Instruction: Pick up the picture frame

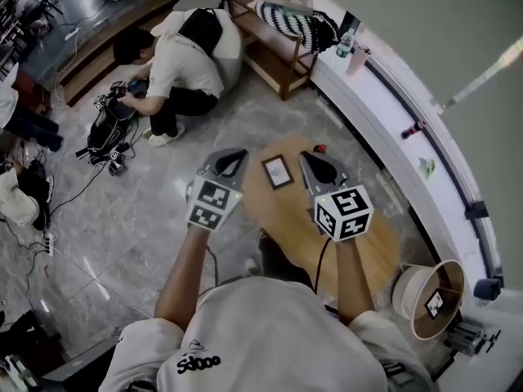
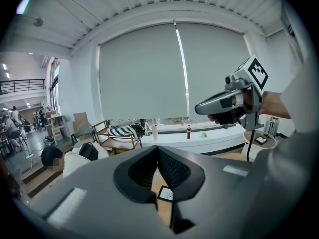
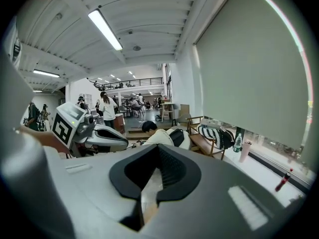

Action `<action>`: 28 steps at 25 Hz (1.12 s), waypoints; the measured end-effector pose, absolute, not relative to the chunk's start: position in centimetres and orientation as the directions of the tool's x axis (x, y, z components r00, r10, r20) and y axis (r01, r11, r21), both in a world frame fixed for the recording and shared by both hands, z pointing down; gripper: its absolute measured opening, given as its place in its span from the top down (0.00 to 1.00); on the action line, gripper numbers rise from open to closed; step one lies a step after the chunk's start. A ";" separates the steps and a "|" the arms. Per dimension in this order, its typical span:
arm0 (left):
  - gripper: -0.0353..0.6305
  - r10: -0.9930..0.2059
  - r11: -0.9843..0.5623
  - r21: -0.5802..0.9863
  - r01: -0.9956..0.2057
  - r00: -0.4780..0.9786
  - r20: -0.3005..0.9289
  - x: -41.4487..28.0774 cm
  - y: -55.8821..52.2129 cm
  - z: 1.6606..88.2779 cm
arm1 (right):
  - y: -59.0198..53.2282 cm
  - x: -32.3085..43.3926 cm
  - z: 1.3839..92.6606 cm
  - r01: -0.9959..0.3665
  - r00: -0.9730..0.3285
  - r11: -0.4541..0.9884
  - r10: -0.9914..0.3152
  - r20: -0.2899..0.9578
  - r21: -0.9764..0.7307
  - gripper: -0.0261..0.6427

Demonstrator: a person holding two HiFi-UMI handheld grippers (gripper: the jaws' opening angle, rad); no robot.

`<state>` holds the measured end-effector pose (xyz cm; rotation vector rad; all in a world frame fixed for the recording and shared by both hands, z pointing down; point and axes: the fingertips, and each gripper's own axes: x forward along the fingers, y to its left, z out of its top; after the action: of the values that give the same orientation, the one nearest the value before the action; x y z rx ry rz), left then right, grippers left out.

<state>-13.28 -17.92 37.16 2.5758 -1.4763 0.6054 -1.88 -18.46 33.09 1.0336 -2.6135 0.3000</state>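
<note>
I judge this the approach step, with nothing grasped yet. The picture frame (image 1: 277, 171) lies flat on the far part of the round wooden table (image 1: 288, 223). My left gripper (image 1: 235, 157) hangs just left of the frame and my right gripper (image 1: 314, 158) just right of it. Each pair of jaws meets at the tips with nothing between them.

Next I think one gripper must open, tip down to a frame edge and close across it. A flat frame offers little to bite on.

I cannot tell how high either gripper is above the frame. The frame's picture is too small to read, and the right gripper view shows only a sliver of wood, not the frame.
</note>
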 end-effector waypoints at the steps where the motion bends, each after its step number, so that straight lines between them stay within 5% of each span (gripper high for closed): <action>1: 0.93 -0.797 -0.526 -0.095 -0.845 0.451 0.402 -13.2 -18.8 37.7 | -19.3 -1.9 33.5 -0.691 -0.690 0.718 -0.622 0.369 -0.082 0.96; 28: 0.93 -0.616 -0.645 -0.007 -0.764 0.515 0.596 -8.7 -34.0 54.2 | -29.3 -0.4 49.2 -0.709 -0.645 0.684 -0.529 0.551 -0.172 0.96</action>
<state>-8.70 -33.97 54.18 2.5017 -1.1659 0.8310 -0.35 -29.30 49.22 0.9571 -2.4321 0.5212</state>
